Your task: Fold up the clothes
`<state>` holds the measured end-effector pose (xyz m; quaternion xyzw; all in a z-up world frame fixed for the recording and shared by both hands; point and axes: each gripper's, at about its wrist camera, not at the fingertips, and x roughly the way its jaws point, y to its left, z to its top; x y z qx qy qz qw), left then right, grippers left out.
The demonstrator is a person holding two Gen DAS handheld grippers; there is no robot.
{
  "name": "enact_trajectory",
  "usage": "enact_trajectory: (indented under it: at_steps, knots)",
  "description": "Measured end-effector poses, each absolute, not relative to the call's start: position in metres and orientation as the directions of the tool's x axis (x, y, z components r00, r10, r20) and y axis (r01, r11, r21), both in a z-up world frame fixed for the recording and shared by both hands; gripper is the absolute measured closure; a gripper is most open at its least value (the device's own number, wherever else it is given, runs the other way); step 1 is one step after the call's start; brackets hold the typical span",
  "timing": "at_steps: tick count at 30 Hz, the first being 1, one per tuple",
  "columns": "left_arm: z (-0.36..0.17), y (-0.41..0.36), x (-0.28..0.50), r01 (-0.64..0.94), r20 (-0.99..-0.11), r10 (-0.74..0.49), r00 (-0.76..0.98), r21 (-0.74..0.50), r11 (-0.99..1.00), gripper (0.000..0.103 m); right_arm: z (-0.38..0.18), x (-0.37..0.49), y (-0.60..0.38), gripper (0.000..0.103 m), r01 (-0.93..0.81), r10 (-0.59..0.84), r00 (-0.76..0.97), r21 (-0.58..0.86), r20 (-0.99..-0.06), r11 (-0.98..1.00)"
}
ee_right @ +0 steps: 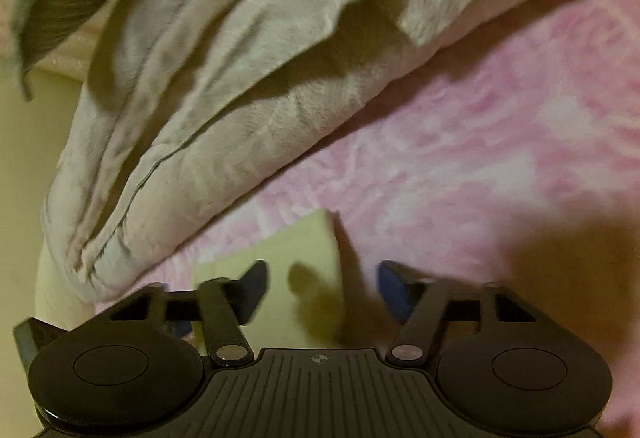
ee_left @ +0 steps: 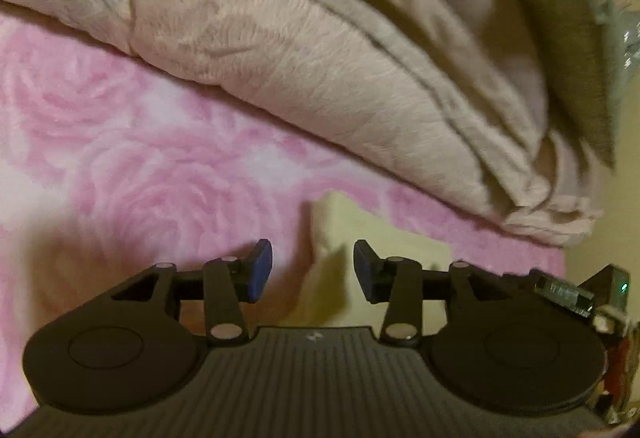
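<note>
A pale yellow folded cloth (ee_left: 372, 250) lies on the pink rose-patterned blanket (ee_left: 132, 158). My left gripper (ee_left: 313, 270) is open and empty, its blue pads (ee_left: 260, 270) standing either side of the cloth's left corner, just above it. In the right wrist view the same yellow cloth (ee_right: 296, 258) lies on the pink blanket (ee_right: 500, 158). My right gripper (ee_right: 322, 292) is open and empty over the cloth's right edge. The other right gripper shows at the right edge of the left wrist view.
A thick beige fleece blanket (ee_left: 320, 70) lies bunched behind the cloth, also in the right wrist view (ee_right: 240, 98). A dark olive fabric (ee_left: 560, 38) lies over it at the far side. A cream surface (ee_right: 24, 158) borders the pink blanket.
</note>
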<state>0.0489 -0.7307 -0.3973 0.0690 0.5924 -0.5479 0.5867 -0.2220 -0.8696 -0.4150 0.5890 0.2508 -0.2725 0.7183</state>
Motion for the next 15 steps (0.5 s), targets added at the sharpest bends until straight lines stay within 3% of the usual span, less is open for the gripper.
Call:
enact_trajectory:
  at_steps: [1,2,3,4,5,8,13,15]
  knots:
    - [-0.401,-0.735,0.049,0.725,-0.774,-0.555,-0.306,-0.567,0.391,0.064,-0.417,-0.219,-0.873,0.045,0.68,-0.099,0.733,0.717,-0.673,0.154]
    - [-0.403,-0.738,0.05,0.71,-0.76,-0.564,-0.323,-0.589,0.386,0.067,-0.417,-0.216,-0.875,0.055,0.674,-0.099,0.737,0.72,-0.668,0.163]
    - [-0.405,-0.739,0.051,0.693,-0.744,-0.575,-0.341,-0.612,0.381,0.078,-0.417,-0.212,-0.877,0.091,0.67,-0.098,0.741,0.721,-0.664,0.178]
    - [-0.407,-0.74,0.051,0.676,-0.723,-0.587,-0.366,-0.639,0.366,0.09,-0.417,-0.209,-0.877,0.096,0.671,-0.091,0.739,0.716,-0.667,0.193]
    - [-0.403,-0.737,0.049,0.679,-0.702,-0.605,-0.375,-0.653,0.336,0.099,-0.413,-0.208,-0.874,0.098,0.672,-0.104,0.736,0.703,-0.669,0.232]
    - [-0.391,-0.726,0.044,0.692,-0.637,-0.66,-0.4,-0.681,0.238,0.099,-0.394,-0.208,-0.857,0.098,0.659,-0.172,0.739,0.647,-0.651,0.383]
    - [-0.355,-0.655,0.023,0.761,-0.498,-0.777,-0.384,-0.648,0.04,0.099,-0.352,-0.246,-0.791,0.098,0.566,-0.287,0.809,0.552,-0.512,0.612]
    - [-0.35,-0.619,0.001,0.809,-0.515,-0.766,-0.384,-0.587,-0.011,0.099,-0.339,-0.261,-0.753,0.098,0.546,-0.294,0.812,0.48,-0.504,0.686]
